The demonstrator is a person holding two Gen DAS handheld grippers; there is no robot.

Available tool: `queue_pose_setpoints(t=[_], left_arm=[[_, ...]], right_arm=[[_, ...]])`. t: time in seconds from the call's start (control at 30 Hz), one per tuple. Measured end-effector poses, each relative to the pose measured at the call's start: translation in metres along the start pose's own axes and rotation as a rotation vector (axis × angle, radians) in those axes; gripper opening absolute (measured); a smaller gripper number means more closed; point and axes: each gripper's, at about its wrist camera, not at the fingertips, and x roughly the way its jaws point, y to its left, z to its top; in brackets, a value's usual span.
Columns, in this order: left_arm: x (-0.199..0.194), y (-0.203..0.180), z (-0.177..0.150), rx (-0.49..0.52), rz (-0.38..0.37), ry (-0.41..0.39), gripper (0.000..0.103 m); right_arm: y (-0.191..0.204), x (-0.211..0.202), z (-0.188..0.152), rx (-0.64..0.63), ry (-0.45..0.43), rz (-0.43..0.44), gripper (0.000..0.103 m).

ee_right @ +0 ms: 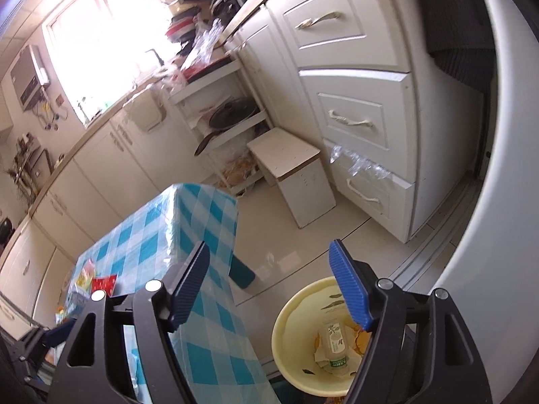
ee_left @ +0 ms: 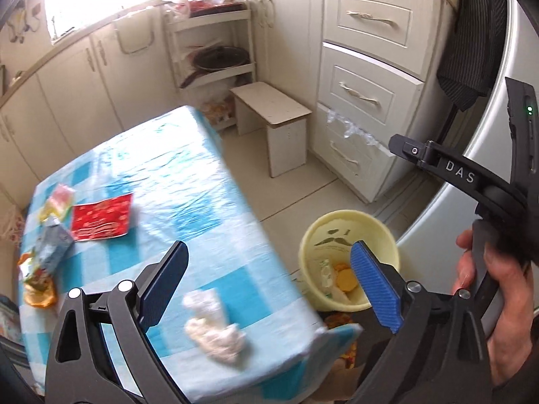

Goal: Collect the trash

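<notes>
Blue-and-white checked tablecloth (ee_left: 188, 168), red wrapper (ee_left: 101, 217), pale yellow bin (ee_left: 340, 235), seemingly white tissue (ee_left: 215, 330)

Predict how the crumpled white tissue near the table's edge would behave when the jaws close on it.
The crumpled white tissue looks soft and wadded, so it would probably squash flat. It is likely very light. Lying on the glossy tablecloth, it might slide if nudged.

White wad (ee_left: 215, 328) motion-blurred; bin (ee_right: 293, 309) contents partly hidden behind right fingers (ee_right: 348, 291).

black claw (ee_left: 269, 282), ribbed blue pads (ee_left: 375, 286), bare hand (ee_left: 498, 306)
</notes>
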Motion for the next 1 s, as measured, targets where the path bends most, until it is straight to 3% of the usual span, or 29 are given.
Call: queue_pose_setpoints(t=[0.23,0.47,0.77,1.0], left_arm=[[-0.011,0.082,-0.032,-0.104,0.109,0.015,0.094],[-0.004,0.165,-0.068,-0.319,0.139,0.062,0.094],[-0.008,0.203,-0.079,-0.398,0.152,0.049,0.094],[-0.002,0.201,-0.074,-0.389,0.151,0.054,0.094]], right_arm=[[0.040,0.021,-0.020,-0.135,0.125,0.054,0.073],[0.079,0.037,-0.045,-0.165,0.273,0.218,0.074],[0.148,0.037,-0.092,-0.446,0.421,0.369,0.074],[0.176,0.026,-0.129,-0.716,0.428,0.339,0.074]])
